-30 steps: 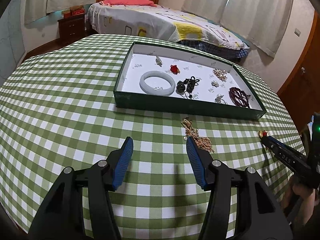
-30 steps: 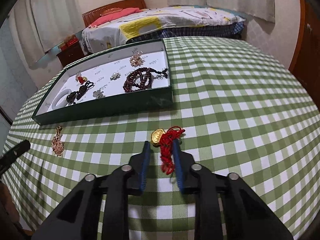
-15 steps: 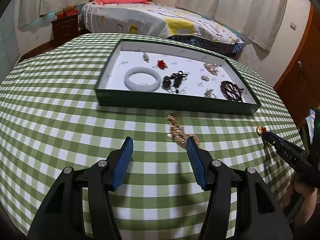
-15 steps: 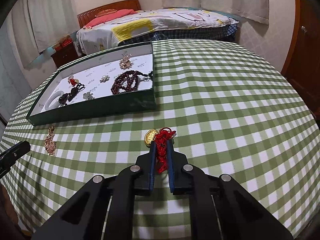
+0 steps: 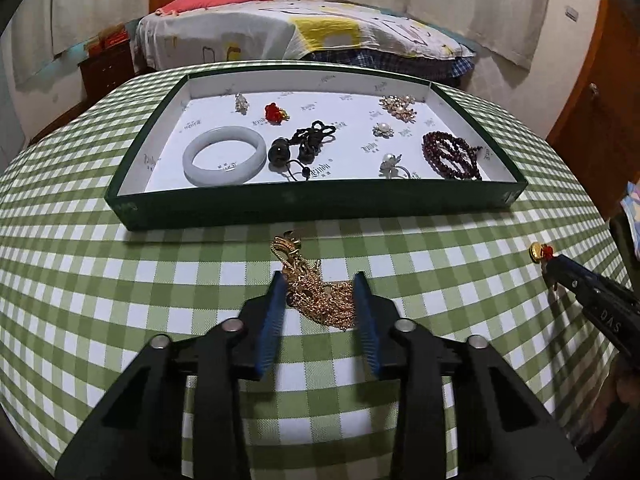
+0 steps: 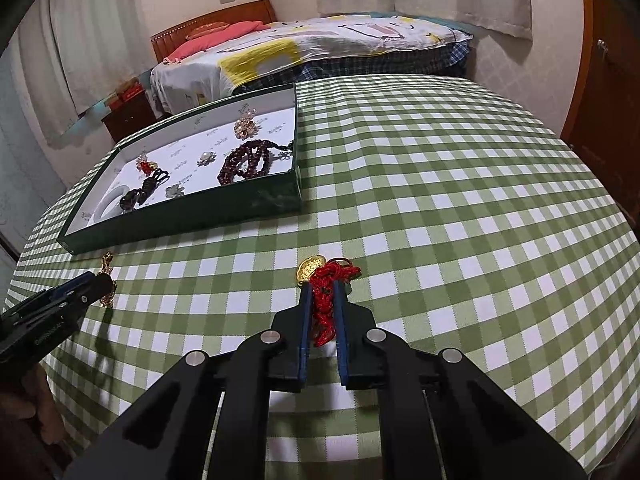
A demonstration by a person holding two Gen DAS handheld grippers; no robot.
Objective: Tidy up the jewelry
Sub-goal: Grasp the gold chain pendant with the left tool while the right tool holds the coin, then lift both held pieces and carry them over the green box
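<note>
A: What has changed since the frame a second earlier?

B: The left tool (image 5: 320, 294) has been advanced until the gold chain (image 5: 316, 292), formerly ahead of its tips, is bracketed between its blue pads (image 5: 270, 320). The right tool (image 6: 323, 300) has been narrowed onto the red cord charm (image 6: 326, 292).

A: How are the tools set?

B: The left tool is spread, its jaws standing on either side of the chain heap without clamping it. The right tool is clenched on the red cord, the gold ingot at the cord's end projecting past the tips.

A: Which relation governs the coming move?

B: The chain lies on the checked bench (image 5: 100, 280), its long axis running away from the left tool toward the green tray (image 5: 280, 206), whose near wall stands just beyond the chain's far end. The left tool is judged the nearer.

A: What stands around?

B: Inside the tray are seen a jade bangle (image 5: 224, 155), a black cord piece (image 5: 308, 144) and dark red beads (image 5: 450, 154). The tray's near wall must be cleared on delivery.
</note>
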